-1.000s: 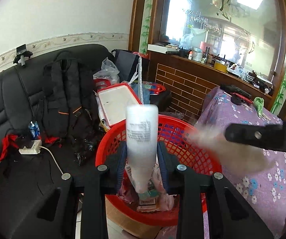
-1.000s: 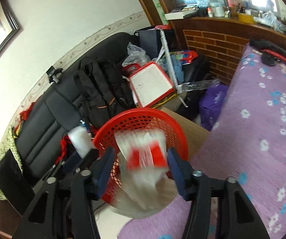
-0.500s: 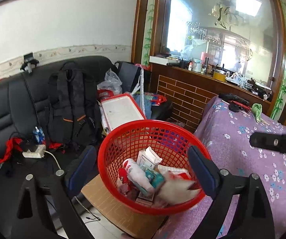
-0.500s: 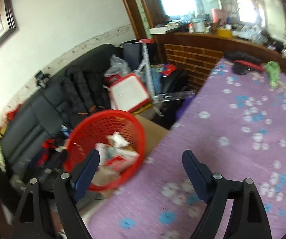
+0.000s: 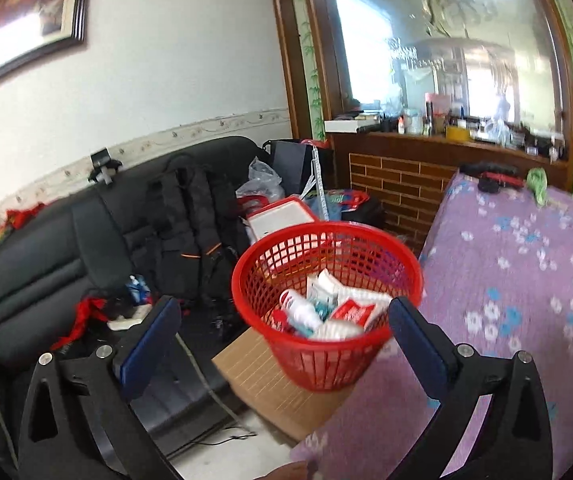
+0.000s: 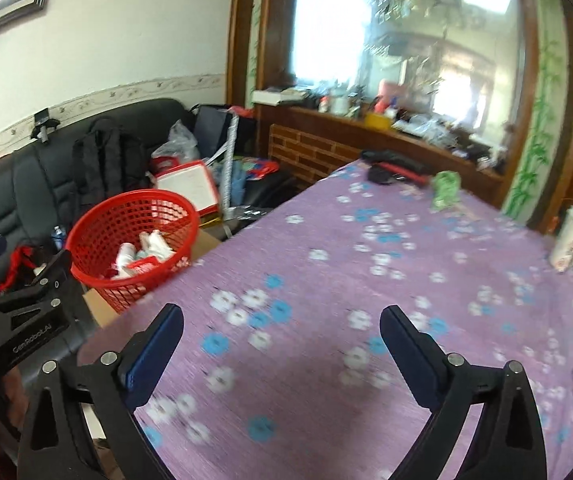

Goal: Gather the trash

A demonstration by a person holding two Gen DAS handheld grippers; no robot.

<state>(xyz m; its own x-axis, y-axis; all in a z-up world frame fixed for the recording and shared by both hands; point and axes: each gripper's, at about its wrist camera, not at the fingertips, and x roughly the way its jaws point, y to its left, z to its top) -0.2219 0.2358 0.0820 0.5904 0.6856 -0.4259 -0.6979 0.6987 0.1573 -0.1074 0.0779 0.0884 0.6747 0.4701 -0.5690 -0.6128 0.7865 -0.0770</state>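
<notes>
Jaws of the left gripper are spreading apart, and nothing is clamped between them; its blue pads stand on either side of the view. Beyond them, seen through the gap but not touched, is the red basket. It stands on a brown cardboard box, just beside the edge of the table. In the basket lies the trash: a white bottle, some white packets and a red and white wrapper. Behind the basket there is a black sofa with a black backpack leaning on it and a white tray with a red rim.

Jaws of the right gripper are also spreading apart, with nothing between them. They hover over the purple tablecloth with white and blue flowers. The same basket is at the left of this view, off the table, and the black body of the left gripper shows near it at the left edge. At the far end of the table lie a green crumpled thing and some black and red things. Near the right edge of the table stands a white packet, blurred. Behind the table is a wooden shelf crowded with small items, below a large glass pane.
</notes>
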